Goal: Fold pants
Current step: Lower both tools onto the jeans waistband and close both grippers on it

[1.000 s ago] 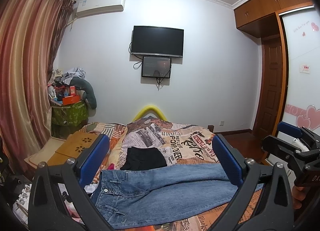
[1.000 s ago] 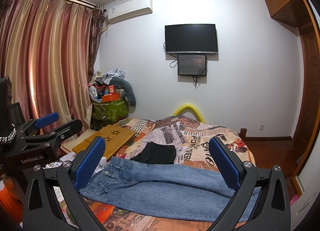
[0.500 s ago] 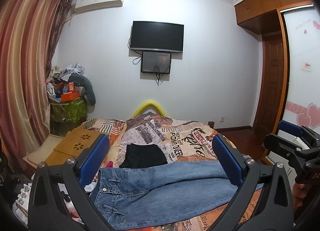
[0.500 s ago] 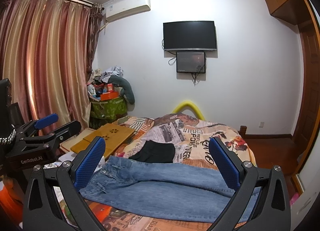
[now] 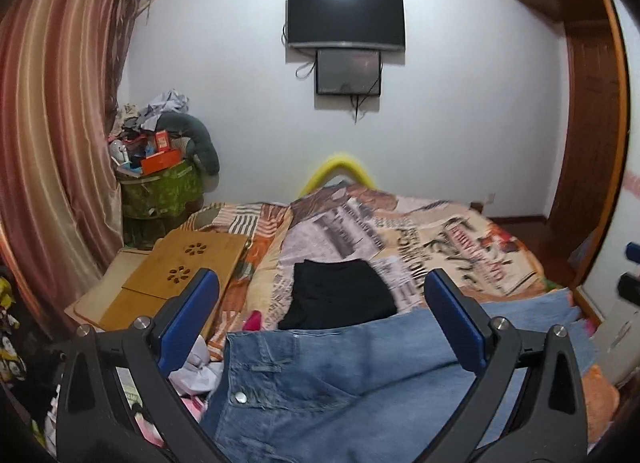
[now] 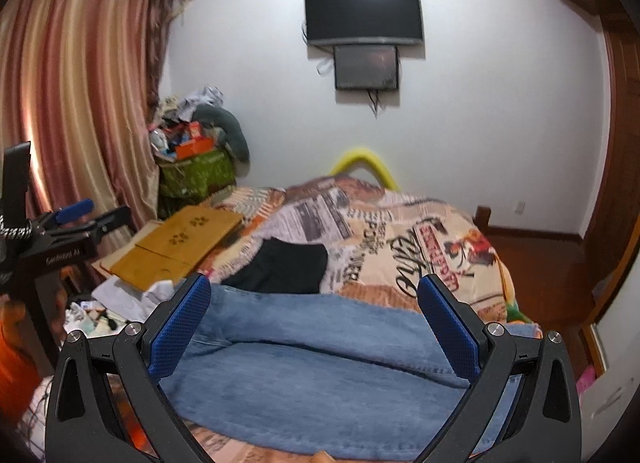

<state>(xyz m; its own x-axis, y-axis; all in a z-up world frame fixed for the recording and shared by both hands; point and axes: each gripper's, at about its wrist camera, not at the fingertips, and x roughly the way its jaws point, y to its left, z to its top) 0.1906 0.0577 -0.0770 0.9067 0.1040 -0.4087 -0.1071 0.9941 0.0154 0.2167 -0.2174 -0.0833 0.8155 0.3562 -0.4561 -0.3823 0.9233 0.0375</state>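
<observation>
Jeans (image 5: 360, 375) flat on bed; left gripper (image 5: 320, 327), right gripper (image 6: 314, 323) both spread wide, empty. Risk: pinching single denim layer, dragging bedspread (image 5: 420, 231).

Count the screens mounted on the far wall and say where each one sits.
2. The large dark TV hangs high on the white wall above the bed's far end; the smaller screen sits directly beneath it, cables dangling below. Both appear off.
</observation>
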